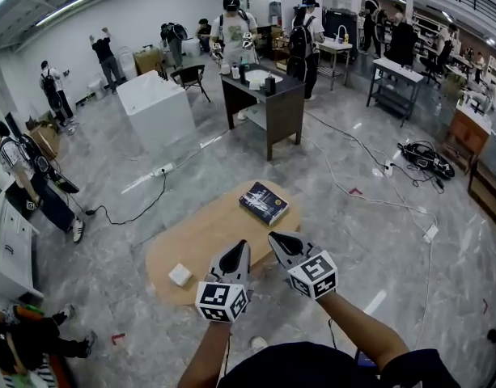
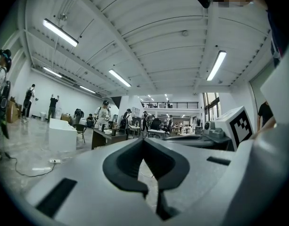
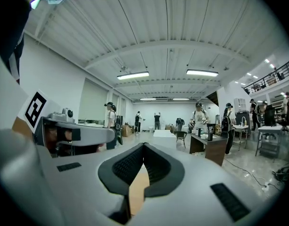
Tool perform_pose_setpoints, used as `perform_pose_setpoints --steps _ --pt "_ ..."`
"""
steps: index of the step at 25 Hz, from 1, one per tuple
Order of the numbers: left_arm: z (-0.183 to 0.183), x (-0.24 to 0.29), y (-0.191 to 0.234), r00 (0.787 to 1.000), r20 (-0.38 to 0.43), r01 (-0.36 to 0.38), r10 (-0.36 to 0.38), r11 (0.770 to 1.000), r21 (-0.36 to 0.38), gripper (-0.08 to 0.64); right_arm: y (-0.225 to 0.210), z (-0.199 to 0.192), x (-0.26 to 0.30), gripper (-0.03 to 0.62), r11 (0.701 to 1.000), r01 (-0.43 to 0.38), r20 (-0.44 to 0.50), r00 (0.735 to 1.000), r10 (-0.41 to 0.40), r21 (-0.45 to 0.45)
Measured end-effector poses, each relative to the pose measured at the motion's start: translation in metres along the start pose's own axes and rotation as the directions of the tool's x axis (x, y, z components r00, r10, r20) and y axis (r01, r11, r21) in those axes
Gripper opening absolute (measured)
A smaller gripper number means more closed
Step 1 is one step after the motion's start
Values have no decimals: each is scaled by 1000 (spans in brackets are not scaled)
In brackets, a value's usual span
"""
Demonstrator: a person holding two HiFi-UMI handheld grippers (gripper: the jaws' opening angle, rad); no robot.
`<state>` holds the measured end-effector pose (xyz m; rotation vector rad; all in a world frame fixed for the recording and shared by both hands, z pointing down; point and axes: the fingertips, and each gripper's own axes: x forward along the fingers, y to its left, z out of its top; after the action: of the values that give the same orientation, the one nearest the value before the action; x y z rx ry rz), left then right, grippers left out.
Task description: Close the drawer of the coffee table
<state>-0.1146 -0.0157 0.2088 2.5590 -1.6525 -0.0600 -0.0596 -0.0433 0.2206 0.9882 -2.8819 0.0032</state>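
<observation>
- Pressed together and empty, the left claw (image 1: 242, 247) and right claw (image 1: 277, 238) hover side by side, likely readied to push.
- Below them is the near edge of the oval worktop (image 1: 203, 237); its drawer shows in no view.
- A book (image 1: 264, 203) lies at the far end.

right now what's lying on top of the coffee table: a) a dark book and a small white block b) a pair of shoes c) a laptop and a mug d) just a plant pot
a: the head view shows a dark book at the far end of the coffee table and a small white block near its left end.
</observation>
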Motion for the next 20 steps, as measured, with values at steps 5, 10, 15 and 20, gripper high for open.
perform_pose_setpoints --steps 5,10,15,20 --pt "13 -2 -24 1000 17 4 -5 1000 30 -3 0 19 -20 12 1000 -17 39 999 17 -7" --pt "24 -6 -45 999 34 -7 6 999 51 -3 7 35 -42 11 999 -48 82 995 48 -12" --pt "28 -9 -66 999 44 -17 15 998 61 -3 9 38 -64 11 998 -67 95 993 68 -12" --pt "33 -5 -93 998 54 -27 23 997 70 -3 0 39 -89 11 997 -74 105 992 75 -12"
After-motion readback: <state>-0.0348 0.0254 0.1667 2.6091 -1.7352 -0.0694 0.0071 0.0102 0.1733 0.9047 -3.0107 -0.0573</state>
